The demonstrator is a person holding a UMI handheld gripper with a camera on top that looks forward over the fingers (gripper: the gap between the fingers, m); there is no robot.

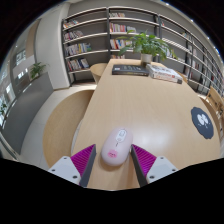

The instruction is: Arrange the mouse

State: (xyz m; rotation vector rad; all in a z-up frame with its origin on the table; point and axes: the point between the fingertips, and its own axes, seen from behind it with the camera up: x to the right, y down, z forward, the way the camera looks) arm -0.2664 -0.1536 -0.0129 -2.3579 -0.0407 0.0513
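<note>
1. the mouse [115, 146] lies on the wooden table [140, 100], dead centre between the gripper [113, 160] fingers, its long axis running straight away from them
2. the jaws stand wide, a gap visible on each side of the mouse, so nothing is gripped
3. from the mouse, the keyboard [128, 70] sits far beyond, the black mouse pad [202, 121] well off to the right

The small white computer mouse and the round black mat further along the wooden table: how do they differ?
The small white computer mouse is pale and domed; the round black mat is dark and flat. The mouse sits between the open gripper fingers; the mat lies beyond them, by the table's edge. Both rest on the wooden table.
</note>
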